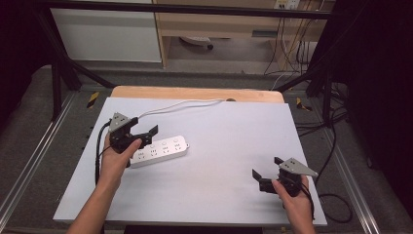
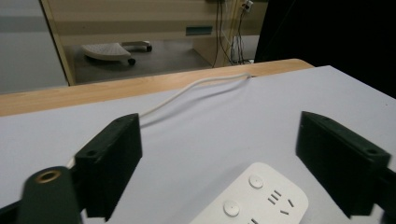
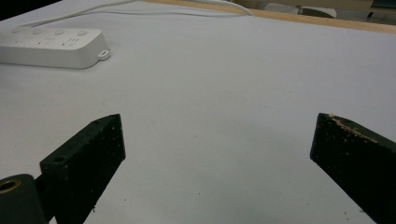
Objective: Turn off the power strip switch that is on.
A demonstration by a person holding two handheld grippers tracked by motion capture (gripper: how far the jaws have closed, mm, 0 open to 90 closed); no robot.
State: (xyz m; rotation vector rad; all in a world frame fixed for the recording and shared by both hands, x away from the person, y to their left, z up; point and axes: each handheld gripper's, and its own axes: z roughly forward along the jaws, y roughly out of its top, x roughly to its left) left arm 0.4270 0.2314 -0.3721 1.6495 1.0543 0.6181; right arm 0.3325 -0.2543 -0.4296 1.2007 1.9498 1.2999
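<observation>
While poised over power strip point(image 1: 160, 151) | left gripper point(image 1: 144, 132) jaws wide

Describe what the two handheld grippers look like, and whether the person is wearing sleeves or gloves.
Both are black two-jaw tools with blocky black jaws. The left gripper and the right gripper each carry a grey three-cornered plate on top and trail a black cable. A brass-coloured ring sits near the jaw base in each gripper view. The right gripper's pads look scuffed and pale-flecked at the edge. The forearms are bare, with no sleeves or gloves showing.
</observation>
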